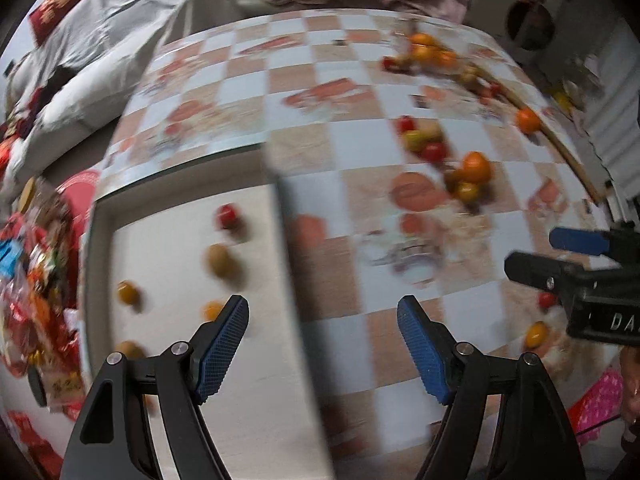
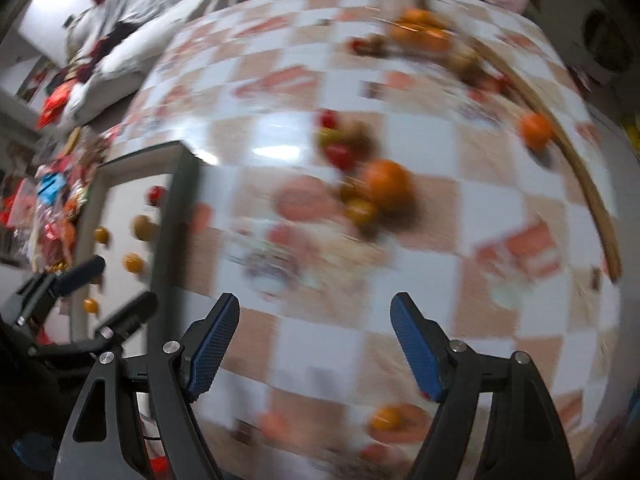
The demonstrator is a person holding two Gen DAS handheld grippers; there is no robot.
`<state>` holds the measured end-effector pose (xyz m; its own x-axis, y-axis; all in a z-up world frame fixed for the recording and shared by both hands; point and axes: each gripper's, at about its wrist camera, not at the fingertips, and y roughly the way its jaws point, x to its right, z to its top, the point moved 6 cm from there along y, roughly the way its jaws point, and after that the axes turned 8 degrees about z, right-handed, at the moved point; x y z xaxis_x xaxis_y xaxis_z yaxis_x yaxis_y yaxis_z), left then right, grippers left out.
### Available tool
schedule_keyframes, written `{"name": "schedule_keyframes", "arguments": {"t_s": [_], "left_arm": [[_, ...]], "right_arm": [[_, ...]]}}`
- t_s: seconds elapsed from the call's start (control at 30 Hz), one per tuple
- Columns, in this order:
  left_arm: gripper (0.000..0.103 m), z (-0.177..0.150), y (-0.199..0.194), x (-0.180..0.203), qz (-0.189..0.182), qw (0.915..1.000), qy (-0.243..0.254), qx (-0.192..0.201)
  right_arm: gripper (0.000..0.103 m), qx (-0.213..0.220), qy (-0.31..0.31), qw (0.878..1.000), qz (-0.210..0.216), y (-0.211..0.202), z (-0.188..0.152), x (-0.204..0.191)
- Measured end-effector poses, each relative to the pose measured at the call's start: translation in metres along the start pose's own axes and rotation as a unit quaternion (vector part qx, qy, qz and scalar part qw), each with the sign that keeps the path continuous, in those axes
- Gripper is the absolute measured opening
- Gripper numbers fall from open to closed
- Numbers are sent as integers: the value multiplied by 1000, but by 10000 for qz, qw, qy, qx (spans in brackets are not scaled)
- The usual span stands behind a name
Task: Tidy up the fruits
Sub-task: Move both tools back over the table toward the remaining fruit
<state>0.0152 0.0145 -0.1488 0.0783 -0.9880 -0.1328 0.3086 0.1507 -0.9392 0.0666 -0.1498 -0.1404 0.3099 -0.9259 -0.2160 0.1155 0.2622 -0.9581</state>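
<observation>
fruits on table: loose scatter on the glossy checkered orange-and-white tablecloth (image 1: 352, 148); images motion-blurred, so small ones are hard to identify
centre cluster: one large round orange fruit (image 1: 476, 168) touching small yellow-green round fruits (image 1: 466, 191); just beyond it, small glossy red round fruits (image 1: 434, 151) bunched with a yellowish one
far cluster: pile of orange round fruits (image 1: 430, 50) near the far edge of the table, small red and brownish pieces beside it
single orange: lone round orange fruit (image 1: 528, 120) by the curved wooden rim (image 1: 560, 148) at the table's right side
tray: pale rectangular tray with a raised grey rim (image 1: 280, 240) on the left part of the table
tray contents: one small red round fruit (image 1: 228, 216), one brownish-green oval fruit (image 1: 220, 260), several small yellow-orange round fruits (image 1: 128, 293), all spaced apart on the tray floor
near-edge fruit: small yellow round fruit (image 2: 386, 418) on the cloth near the table's near edge, plus a small red one close by in the left view
left gripper (image 1: 322, 348): blue ribbed pads spread wide, nothing between them, touching nothing; above the tray's right rim
right gripper (image 2: 314, 346): pads spread wide, empty, no contact; above the cloth, short of the centre cluster
cross-view: each gripper's black body shows in the other camera, side by side
surroundings: grey-white bedding (image 1: 100, 40) and a heap of colourful snack packets (image 1: 36, 292) left of the table
</observation>
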Motion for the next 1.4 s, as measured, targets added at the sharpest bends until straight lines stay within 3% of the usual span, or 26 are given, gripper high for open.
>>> {"name": "schedule_keyframes", "arguments": {"t_s": [0.3, 0.5, 0.63, 0.8, 1.0, 1.1, 1.23, 1.27, 1.33, 1.4], "left_arm": [[78, 15, 19, 71, -244, 9990, 357, -120], [78, 25, 35, 88, -232, 9989, 353, -216], [78, 31, 44, 96, -263, 9988, 316, -265], [78, 39, 51, 109, -272, 9987, 350, -239], [78, 57, 60, 113, -298, 9993, 113, -215], [67, 63, 66, 115, -304, 9991, 7, -285], [66, 68, 69, 119, -226, 9994, 14, -259], [62, 68, 70, 120, -222, 9994, 18, -255], [61, 69, 70, 121, -171, 9995, 8, -256], [53, 69, 69, 120, -108, 9997, -17, -238]], "right_arm": [[81, -151, 428, 9984, -330, -19, -46, 80], [81, -263, 425, 9981, -371, -16, -65, 100], [77, -270, 331, 9984, -366, -15, -71, 103], [53, -370, 129, 9988, -291, -7, -77, 103], [51, -283, -306, 9985, -368, 0, -75, 94], [51, -203, -355, 9985, -377, 1, -70, 94], [51, -117, -443, 9979, -447, 5, -62, 90], [50, -101, -477, 9977, -478, 5, -61, 90], [46, -72, -541, 9972, -514, 7, -58, 87], [38, -53, -590, 9969, -511, 8, -56, 85]]}}
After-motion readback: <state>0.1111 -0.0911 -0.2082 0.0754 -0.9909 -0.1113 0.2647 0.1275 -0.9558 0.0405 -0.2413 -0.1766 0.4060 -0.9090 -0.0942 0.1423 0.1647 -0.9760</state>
